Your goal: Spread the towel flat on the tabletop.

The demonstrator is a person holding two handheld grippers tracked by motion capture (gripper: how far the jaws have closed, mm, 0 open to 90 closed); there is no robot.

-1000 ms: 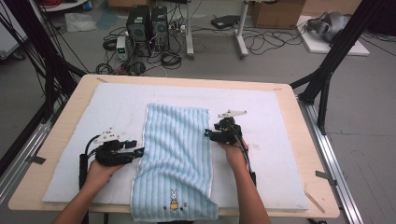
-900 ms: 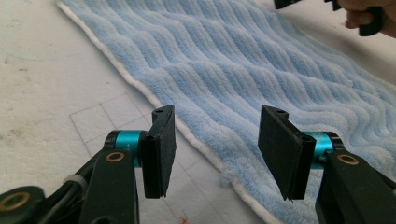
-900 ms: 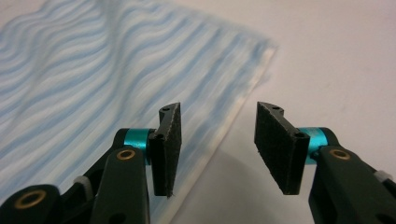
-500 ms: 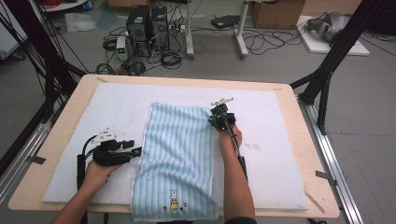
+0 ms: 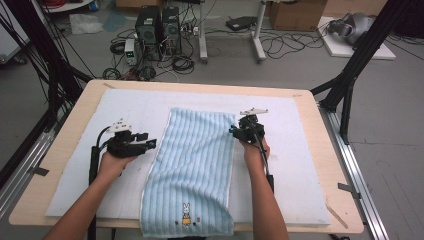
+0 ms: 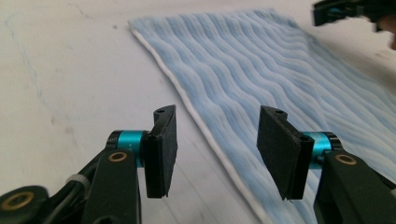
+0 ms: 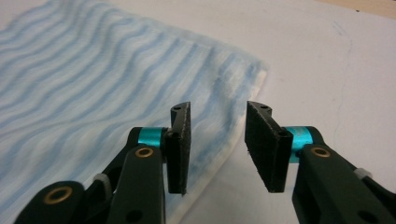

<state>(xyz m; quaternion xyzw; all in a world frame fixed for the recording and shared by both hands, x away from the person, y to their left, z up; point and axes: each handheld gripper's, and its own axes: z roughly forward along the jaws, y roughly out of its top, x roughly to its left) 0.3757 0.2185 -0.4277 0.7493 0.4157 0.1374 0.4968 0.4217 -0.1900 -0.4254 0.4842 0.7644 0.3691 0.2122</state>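
Where the tabletop (image 5: 327, 150) carries a white mat (image 5: 80, 165), one blue striped towel (image 5: 197, 165) lies flat at its middle, with nothing resting on it; its long axis runs from the far side to the near edge, the rabbit print (image 5: 186, 214) at the near end, which overhangs the edge; two tongs are present; the left tongs (image 5: 152, 144) stand wide and empty just beside the towel's left edge; the right tongs (image 5: 234, 131), jaws just opening, stand apart over the far right corner, gripping nothing; computers (image 5: 157, 25) and cables lie on the floor beyond.
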